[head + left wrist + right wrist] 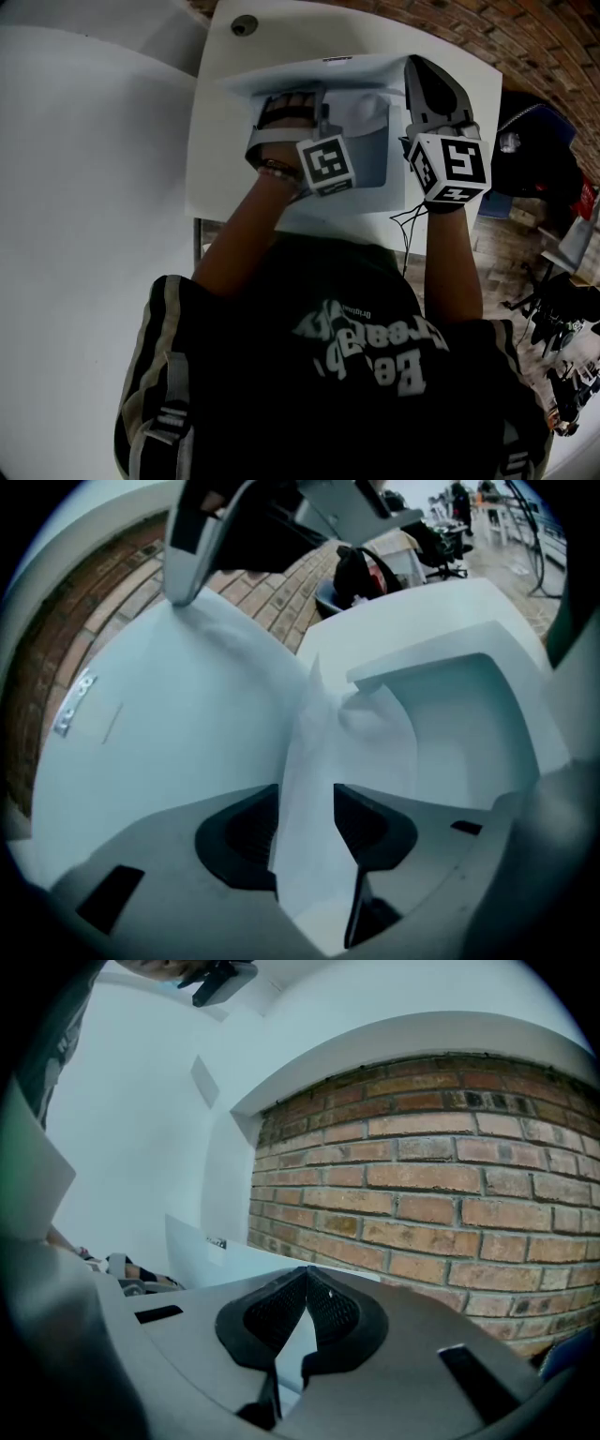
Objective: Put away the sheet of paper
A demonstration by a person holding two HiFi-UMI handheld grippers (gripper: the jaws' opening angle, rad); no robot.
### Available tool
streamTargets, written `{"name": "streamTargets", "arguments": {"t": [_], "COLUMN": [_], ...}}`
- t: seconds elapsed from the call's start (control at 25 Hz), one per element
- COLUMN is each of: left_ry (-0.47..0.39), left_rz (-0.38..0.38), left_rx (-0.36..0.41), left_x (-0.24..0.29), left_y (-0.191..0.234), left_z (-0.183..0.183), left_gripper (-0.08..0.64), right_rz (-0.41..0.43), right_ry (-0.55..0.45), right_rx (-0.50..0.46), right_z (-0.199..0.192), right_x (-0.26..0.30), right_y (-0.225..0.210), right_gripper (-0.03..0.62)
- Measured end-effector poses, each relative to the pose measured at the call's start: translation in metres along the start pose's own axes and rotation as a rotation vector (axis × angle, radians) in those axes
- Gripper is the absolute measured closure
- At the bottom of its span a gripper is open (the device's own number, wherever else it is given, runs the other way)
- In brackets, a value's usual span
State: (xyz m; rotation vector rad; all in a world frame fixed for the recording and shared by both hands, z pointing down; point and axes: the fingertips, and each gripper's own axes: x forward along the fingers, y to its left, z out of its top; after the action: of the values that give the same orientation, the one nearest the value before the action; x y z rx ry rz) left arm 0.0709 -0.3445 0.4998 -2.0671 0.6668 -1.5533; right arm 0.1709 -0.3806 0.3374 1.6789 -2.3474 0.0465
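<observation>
The brick wall [422, 1185] fills my right gripper view, straight ahead of that tool. The head view catches only a strip of it beyond the white table [239, 94]. That table shows whole in the head view alone, under my 2 tools.

An open pale folder [281, 80] spreads across the table ahead of both tools. My right gripper [307, 1279] has its jaws together on the thin edge of the folder's cover, and its own view shows that pinch. The left gripper view shows the same grip from outside, up and to the left, with the cover held raised.

The sheet of paper [319, 761] is white, bowed and standing on edge. Its far end curls over toward a white recess [450, 724] just ahead and right of my left gripper [307, 808]. Its near end runs up between that tool's 2 pads, which stand apart and do not clamp it. In the head view the sheet is only a pale curl beyond my left hand.

Only the left gripper view shows the small metal clip [75, 700], far left on the cover.
</observation>
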Motion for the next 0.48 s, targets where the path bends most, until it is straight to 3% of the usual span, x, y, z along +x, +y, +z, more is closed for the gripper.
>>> {"name": "streamTargets", "arguments": {"t": [0.16, 0.28, 0.36, 0.48], "left_ry": [-0.040, -0.052, -0.043, -0.023], "left_rz": [0.026, 0.023, 0.003, -0.072], "left_rx": [-0.110, -0.179, -0.200, -0.211], "left_x": [-0.022, -0.025, -0.016, 0.002], "left_y": [0.010, 0.001, -0.012, -0.034], "left_z": [-0.008, -0.016, -0.018, -0.017], "left_gripper": [0.390, 0.476, 0.548, 0.557], "right_rz": [0.000, 0.000, -0.002, -0.001], "right_ry": [0.004, 0.003, 0.003, 0.005], "right_rx": [0.003, 0.001, 0.002, -0.001], "right_z": [0.000, 0.000, 0.000, -0.001], "right_x": [0.001, 0.001, 0.001, 0.002], "right_y": [0.000, 0.000, -0.001, 0.000], "right_gripper": [0.597, 0.597, 0.597, 0.597]}}
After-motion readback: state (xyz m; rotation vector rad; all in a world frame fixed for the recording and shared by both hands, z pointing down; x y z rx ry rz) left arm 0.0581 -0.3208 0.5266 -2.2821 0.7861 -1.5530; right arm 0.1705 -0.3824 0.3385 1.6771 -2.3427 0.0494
